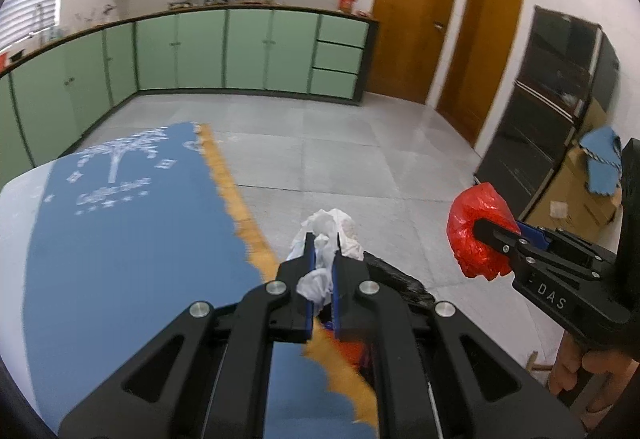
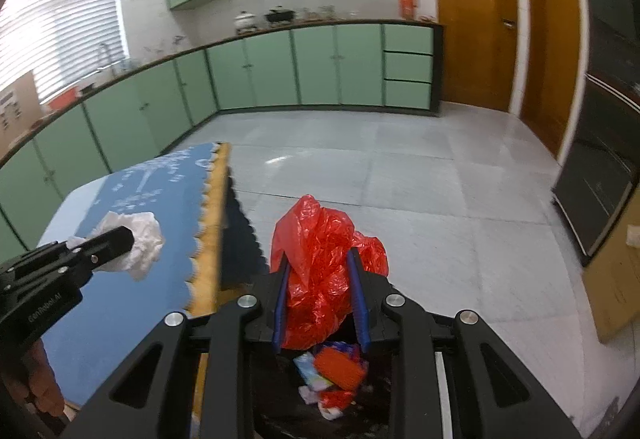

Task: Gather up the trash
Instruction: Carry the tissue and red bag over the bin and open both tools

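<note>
My left gripper [image 1: 323,249] is shut on a crumpled white tissue [image 1: 330,229] and holds it in the air at the table's right edge; it also shows in the right wrist view [image 2: 140,239]. My right gripper [image 2: 320,263] is shut on a crumpled red plastic bag [image 2: 320,239], also seen in the left wrist view [image 1: 476,231]. The red bag hangs directly above a black-lined trash bin [image 2: 376,395] on the floor, which holds several red, white and blue wrappers [image 2: 336,371].
A table with a blue cloth [image 1: 132,239] and scalloped orange trim stands on the left. Green kitchen cabinets [image 1: 248,51] line the back wall. Wooden doors [image 1: 416,19], a dark glass cabinet [image 1: 552,107] and cardboard boxes [image 1: 584,191] stand on the right. The floor is grey tile [image 2: 440,199].
</note>
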Demonstrator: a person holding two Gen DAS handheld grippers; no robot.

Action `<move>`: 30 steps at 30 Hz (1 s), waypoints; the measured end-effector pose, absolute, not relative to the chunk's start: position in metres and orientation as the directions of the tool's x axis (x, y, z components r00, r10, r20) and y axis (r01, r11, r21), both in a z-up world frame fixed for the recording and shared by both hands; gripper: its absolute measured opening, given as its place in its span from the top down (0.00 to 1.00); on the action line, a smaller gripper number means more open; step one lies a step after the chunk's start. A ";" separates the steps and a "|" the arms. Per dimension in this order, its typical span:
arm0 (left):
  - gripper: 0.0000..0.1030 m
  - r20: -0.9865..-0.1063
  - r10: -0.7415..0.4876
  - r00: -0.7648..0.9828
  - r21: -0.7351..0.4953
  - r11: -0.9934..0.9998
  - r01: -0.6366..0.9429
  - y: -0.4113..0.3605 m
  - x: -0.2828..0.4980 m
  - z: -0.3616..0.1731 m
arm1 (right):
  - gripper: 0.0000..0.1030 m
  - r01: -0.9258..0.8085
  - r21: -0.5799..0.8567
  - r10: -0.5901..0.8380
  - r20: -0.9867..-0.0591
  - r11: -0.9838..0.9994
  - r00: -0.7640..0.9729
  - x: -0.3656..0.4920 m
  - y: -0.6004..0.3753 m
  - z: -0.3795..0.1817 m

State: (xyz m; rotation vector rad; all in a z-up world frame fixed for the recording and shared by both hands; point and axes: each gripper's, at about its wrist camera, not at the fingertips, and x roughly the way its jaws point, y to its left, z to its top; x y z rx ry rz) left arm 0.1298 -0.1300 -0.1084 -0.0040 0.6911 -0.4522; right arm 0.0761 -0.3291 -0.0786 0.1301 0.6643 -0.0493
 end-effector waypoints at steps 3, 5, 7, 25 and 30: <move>0.95 -0.632 -0.442 0.637 -0.169 0.880 0.444 -0.151 0.134 -0.118 | 0.74 0.114 0.107 -0.024 -0.621 0.988 0.784 0.071 -0.344 -0.081; 0.94 -0.642 -0.462 0.611 -0.180 0.866 0.466 -0.162 0.135 -0.122 | 0.74 0.122 0.107 -0.030 -0.620 0.987 0.784 0.068 -0.350 -0.082; 0.92 -0.654 -0.477 0.587 -0.187 0.854 0.486 -0.170 0.139 -0.129 | 0.74 0.128 0.109 -0.034 -0.620 0.986 0.784 0.068 -0.353 -0.082; 0.60 -0.671 -0.438 0.599 -0.191 0.882 0.431 -0.153 0.143 -0.132 | 0.74 0.149 0.121 -0.027 -0.682 0.981 0.731 0.073 -0.360 -0.121; 0.58 -0.658 -0.415 0.629 -0.190 0.899 0.395 -0.140 0.143 -0.124 | 0.57 0.127 0.116 -0.009 -0.702 0.985 0.712 0.076 -0.353 -0.128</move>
